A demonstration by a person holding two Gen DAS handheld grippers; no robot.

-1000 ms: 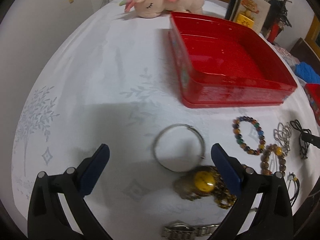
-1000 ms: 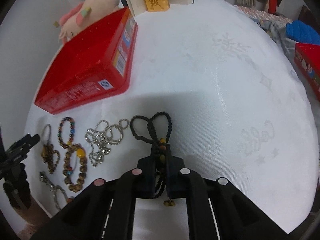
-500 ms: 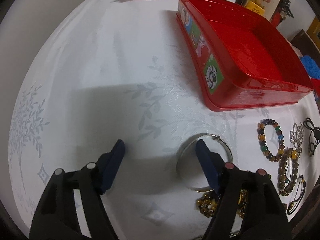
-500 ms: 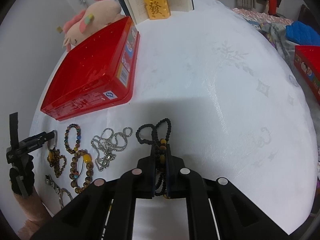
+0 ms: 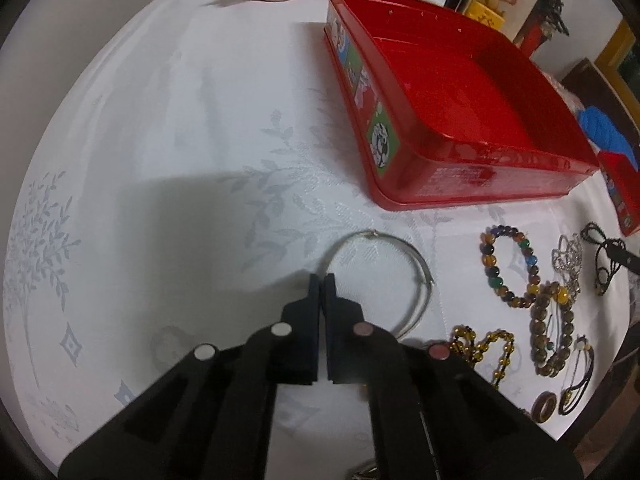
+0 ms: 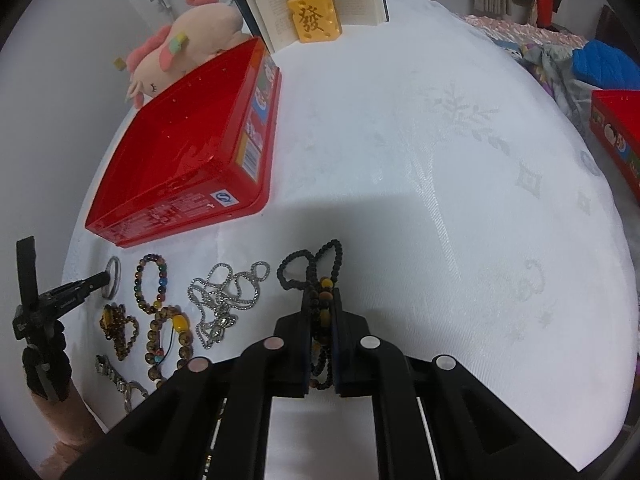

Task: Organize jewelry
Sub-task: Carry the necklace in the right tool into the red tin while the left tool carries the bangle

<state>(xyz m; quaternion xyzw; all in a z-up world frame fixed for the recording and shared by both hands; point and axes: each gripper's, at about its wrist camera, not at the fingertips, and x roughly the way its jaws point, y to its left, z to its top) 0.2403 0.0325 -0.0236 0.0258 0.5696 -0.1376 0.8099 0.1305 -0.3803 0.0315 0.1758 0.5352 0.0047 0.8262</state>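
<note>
An open red tin (image 5: 448,92) stands on the white tablecloth; it also shows in the right wrist view (image 6: 188,152). My left gripper (image 5: 322,282) is shut on the near left rim of a thin silver bangle (image 5: 416,264) that lies on the cloth in front of the tin. My right gripper (image 6: 322,300) is shut on a black bead necklace (image 6: 310,262) with amber beads; its loops rest on the cloth ahead of the fingers. In the right wrist view the left gripper (image 6: 105,278) touches the bangle (image 6: 114,276).
Between the grippers lie a multicoloured bead bracelet (image 5: 506,266), a silver chain (image 6: 224,296), brown and amber bead strands (image 5: 550,328) and a watch (image 6: 120,380). A plush unicorn (image 6: 180,52), an open book with a gold figure (image 6: 314,12) and a second red tin (image 6: 618,136) stand around.
My left gripper has moved forward and right to the bangle and closed from wide open onto its rim. My right gripper stays shut on the black necklace, almost still.
</note>
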